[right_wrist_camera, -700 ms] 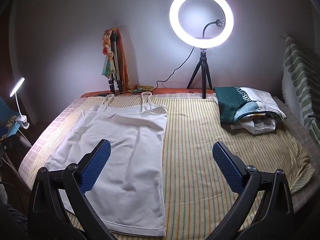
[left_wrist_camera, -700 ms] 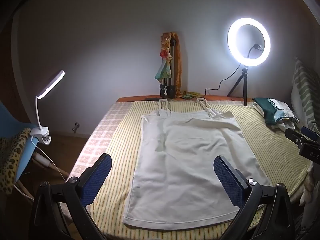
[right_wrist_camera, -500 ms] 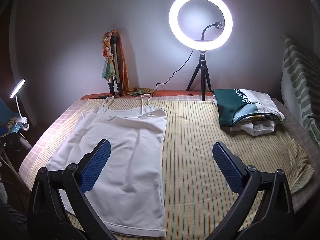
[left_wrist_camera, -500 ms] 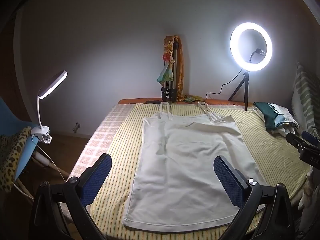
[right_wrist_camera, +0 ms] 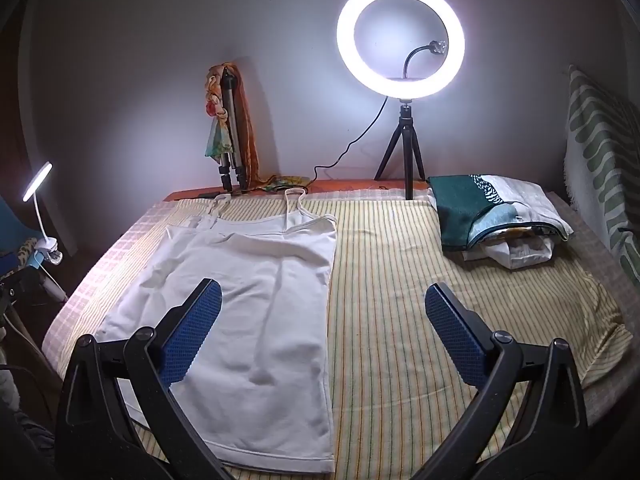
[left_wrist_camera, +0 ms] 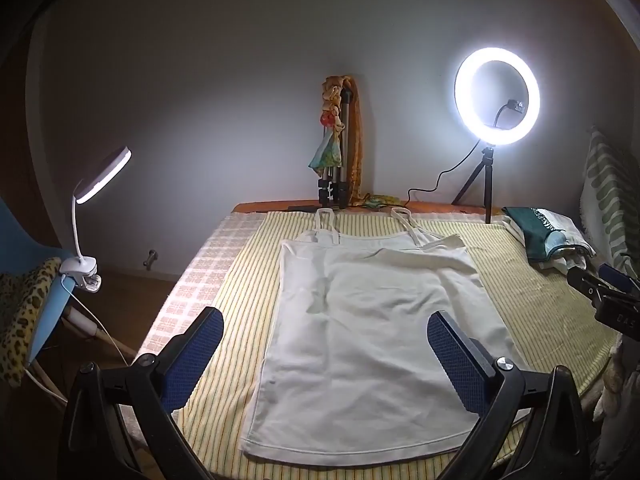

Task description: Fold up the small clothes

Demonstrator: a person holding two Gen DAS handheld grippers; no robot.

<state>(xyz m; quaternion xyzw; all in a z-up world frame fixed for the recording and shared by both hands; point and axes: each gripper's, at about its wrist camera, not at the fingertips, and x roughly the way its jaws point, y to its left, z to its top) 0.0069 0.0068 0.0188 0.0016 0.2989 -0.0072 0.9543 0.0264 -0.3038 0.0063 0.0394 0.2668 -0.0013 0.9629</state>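
Both views have tilted slightly downward; the left gripper point(left_wrist_camera: 324, 354) and right gripper point(right_wrist_camera: 322, 330) hover wide open, empty, over the flat white camisole point(left_wrist_camera: 372, 328); folding hasn't begun; next, each must grasp an edge.

Each gripper is a black plastic clamp with two long curved arms rising from the bottom corners of its frame. The left gripper point(left_wrist_camera: 325, 330) and right gripper point(right_wrist_camera: 323, 304) look alike: each finger point(left_wrist_camera: 196, 356) ends in a flat blue pad point(right_wrist_camera: 452, 334) with a fine dotted grid texture. A round silver screw point(left_wrist_camera: 505, 363) sits on the lower-right arm; darker pivot screws mark the others.
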